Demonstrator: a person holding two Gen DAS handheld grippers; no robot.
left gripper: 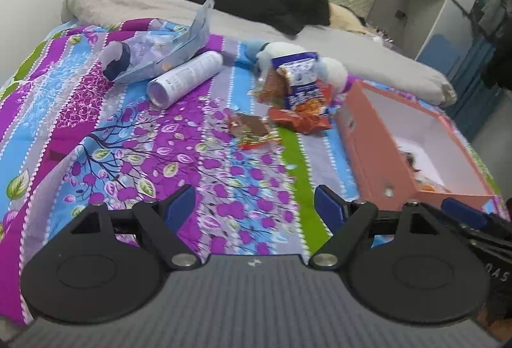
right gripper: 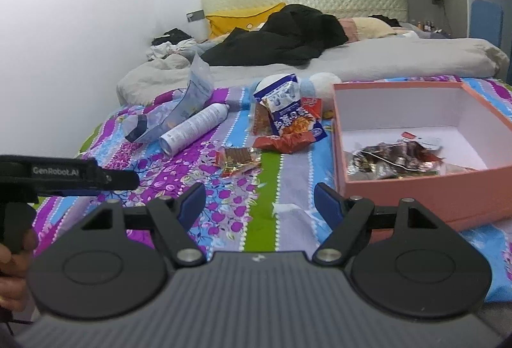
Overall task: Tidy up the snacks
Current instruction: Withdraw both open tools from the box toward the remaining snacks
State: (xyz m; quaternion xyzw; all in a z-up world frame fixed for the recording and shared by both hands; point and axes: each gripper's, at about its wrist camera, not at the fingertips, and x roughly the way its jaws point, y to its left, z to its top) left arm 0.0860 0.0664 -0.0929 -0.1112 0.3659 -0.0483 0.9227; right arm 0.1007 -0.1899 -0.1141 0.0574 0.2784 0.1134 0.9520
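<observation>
A start on the sorting is being shown, and judging by what lies loose, most of it is being left undone: a few dark and red wrappers [right gripper: 396, 156] are already lying inside the pink box [right gripper: 425, 188], while several snacks are still resting on the patterned bedspread [left gripper: 134, 137]. Taken from the left as seen by the left gripper [left gripper: 254, 207], whose jaws are being held wide apart with nothing between them, a crumpled pale-blue bag [left gripper: 153, 53] and a white canister [left gripper: 185, 74] are lying well ahead and to the left of the claw; whether these count as snacks cannot be told. Ahead and nearly on the claw's centre line, a small brown-and-red packet [left gripper: 251, 129] is lying flat — the nearest loose item, and probably the easiest next pick. Beyond it and slightly to the right, a blue-and-white snack bag [left gripper: 302, 82] is being propped against a white plush toy [left gripper: 332, 69], with a crumpled red wrapper [left gripper: 300, 121] touching its lower edge. The box is standing ahead and to the right of this claw. The right gripper [right gripper: 259, 204] is likewise being held open and empty; from it, the small packet [right gripper: 238, 157] is lying ahead and a little left, the blue-and-white bag [right gripper: 288, 111] further ahead — and the box just beside its right finger.
</observation>
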